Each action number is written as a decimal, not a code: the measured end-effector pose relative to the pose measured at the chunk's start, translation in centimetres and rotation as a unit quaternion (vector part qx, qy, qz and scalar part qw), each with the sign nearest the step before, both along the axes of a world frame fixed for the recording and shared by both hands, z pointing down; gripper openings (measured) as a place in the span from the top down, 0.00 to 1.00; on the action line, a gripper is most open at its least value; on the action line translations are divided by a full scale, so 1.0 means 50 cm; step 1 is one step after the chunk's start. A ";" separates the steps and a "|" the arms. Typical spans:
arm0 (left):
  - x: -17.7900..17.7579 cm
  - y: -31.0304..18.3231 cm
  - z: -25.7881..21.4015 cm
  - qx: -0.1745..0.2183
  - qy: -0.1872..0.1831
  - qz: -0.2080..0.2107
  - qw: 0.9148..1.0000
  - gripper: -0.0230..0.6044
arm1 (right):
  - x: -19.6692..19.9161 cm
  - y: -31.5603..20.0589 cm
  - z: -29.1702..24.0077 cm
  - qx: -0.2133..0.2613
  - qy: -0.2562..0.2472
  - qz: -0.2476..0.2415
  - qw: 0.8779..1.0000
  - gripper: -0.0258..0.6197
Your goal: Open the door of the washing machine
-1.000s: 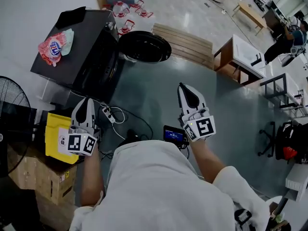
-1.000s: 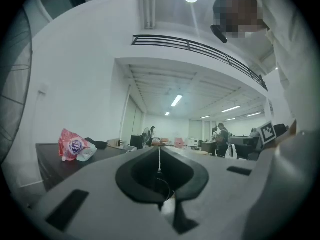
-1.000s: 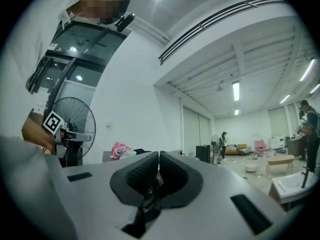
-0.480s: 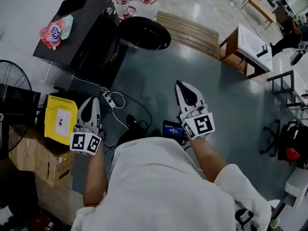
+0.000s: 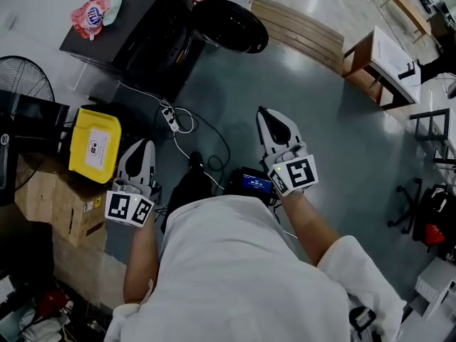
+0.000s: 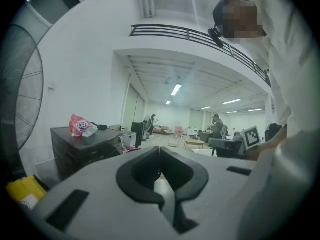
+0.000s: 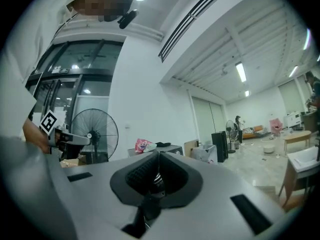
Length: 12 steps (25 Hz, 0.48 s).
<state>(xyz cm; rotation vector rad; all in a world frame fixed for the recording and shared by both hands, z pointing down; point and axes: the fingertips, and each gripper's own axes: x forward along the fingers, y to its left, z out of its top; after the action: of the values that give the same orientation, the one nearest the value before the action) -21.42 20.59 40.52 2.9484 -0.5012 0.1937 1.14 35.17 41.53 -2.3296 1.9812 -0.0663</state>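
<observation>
The black washing machine [image 5: 153, 38] stands at the top left of the head view, and its round door [image 5: 231, 23] hangs swung out to the right. A red and white detergent bag [image 5: 92, 13] lies on its top. Both grippers are held over the grey floor, well short of the machine. My left gripper [image 5: 144, 142] is shut and empty, beside a yellow box. My right gripper [image 5: 262, 111] is shut with nothing in it. The left gripper view has its closed jaws [image 6: 159, 151] level, the machine [image 6: 85, 149] far off at left. The right gripper view shows closed jaws [image 7: 158, 155] too.
A standing fan [image 5: 25, 91] and a yellow box [image 5: 96, 148] on cardboard boxes [image 5: 64, 205] are at left. A power strip with cables [image 5: 171, 120] lies on the floor. A wooden pallet [image 5: 299, 27] and a desk [image 5: 381, 66] are at upper right.
The washing machine has slid up and away in the head view as I drew back. Both grippers have come lower and nearer my body, still shut; the left now sits below the yellow box.
</observation>
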 end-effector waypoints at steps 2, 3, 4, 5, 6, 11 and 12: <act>-0.003 -0.003 -0.002 0.003 0.008 0.007 1.000 0.95 | -0.008 0.000 0.016 -0.008 -0.009 0.004 1.000 0.91; -0.003 -0.008 -0.005 0.006 0.012 0.009 1.000 0.95 | -0.010 0.000 0.021 -0.013 -0.009 0.008 1.000 0.91; -0.003 -0.015 -0.006 0.008 0.017 0.011 1.000 0.95 | -0.013 0.000 0.022 -0.018 -0.007 0.014 1.000 0.91; -0.004 -0.023 -0.007 0.009 0.021 0.013 1.000 0.95 | -0.017 -0.001 0.020 -0.021 -0.002 0.019 1.000 0.91; -0.006 -0.031 -0.006 0.008 0.025 0.016 1.000 0.95 | -0.022 -0.002 0.016 -0.023 0.005 0.023 0.999 0.91; -0.010 -0.070 -0.012 -0.001 0.040 0.034 0.999 0.95 | -0.040 -0.018 -0.004 -0.034 0.012 0.052 0.998 0.91; -0.013 -0.075 -0.019 0.004 0.042 0.040 0.998 0.95 | -0.048 -0.025 -0.011 -0.034 0.014 0.056 0.998 0.91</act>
<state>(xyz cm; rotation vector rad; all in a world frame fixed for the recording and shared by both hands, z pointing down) -22.07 16.85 39.56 2.9711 -0.3736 0.0763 -1.28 33.92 40.98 -2.4920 1.8856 -0.0962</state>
